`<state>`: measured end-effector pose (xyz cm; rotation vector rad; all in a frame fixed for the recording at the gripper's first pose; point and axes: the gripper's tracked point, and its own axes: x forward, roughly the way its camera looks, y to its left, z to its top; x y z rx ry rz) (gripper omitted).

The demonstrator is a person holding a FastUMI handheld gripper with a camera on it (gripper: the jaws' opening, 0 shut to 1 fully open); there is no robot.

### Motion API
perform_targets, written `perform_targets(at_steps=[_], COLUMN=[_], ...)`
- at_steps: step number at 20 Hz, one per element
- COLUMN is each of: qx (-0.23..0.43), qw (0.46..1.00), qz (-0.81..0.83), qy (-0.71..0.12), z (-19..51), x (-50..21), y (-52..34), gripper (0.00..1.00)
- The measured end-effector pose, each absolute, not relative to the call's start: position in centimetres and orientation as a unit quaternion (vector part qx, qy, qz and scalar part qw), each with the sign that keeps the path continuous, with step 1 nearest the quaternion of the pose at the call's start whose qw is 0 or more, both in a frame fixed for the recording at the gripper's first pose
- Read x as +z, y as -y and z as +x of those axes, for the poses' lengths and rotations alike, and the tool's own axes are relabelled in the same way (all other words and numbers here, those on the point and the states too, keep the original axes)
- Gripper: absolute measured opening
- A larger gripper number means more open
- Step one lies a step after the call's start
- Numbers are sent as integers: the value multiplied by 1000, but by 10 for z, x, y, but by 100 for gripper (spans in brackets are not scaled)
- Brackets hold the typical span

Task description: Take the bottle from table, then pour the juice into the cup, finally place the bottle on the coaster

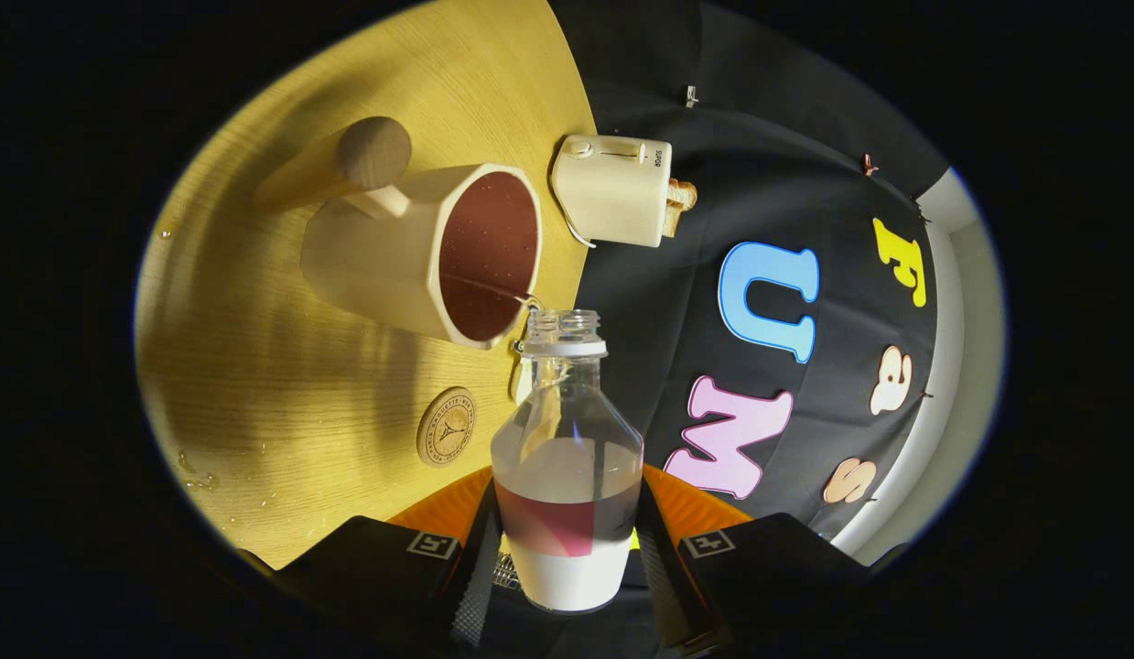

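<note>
on the round wooden table (283, 403) the cup (429, 252), a pale faceted mug with a dark reddish inside and a knob-ended wooden handle, stands furthest left; the tilt of the whole view makes its mouth face the bottle. below it on the wood lies the coaster (447, 426), a small round stamped disc, bare and well apart from the cup. a few droplets sit on the wood toward the table's near edge.

next comes the bottle (567, 458), clear with its cap off, held between the fingers of the gripper (567, 558); both fingers press on its lower body, so the claw is clenched on it. a thin stream runs from its mouth across the cup's rim (the pour is the step in hand, i judge). some liquid sits low in the bottle.

beyond, at the table's edge, stands a cream toaster (614, 189) with bread poking out.

the next move, as i read it, calls for righting the bottle, carrying it to the coaster and setting it squarely there before the fingers release.
</note>
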<state>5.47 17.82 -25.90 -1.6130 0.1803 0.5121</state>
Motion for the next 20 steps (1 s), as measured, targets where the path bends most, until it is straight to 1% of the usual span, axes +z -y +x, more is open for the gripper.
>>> perform_targets(at_steps=[13,20], qx=[234,240], qw=[640,624], qz=[-728,-741], qy=[-73,-56], z=[58,59], x=[-257,-253], y=[-178,-180], gripper=[73,73])
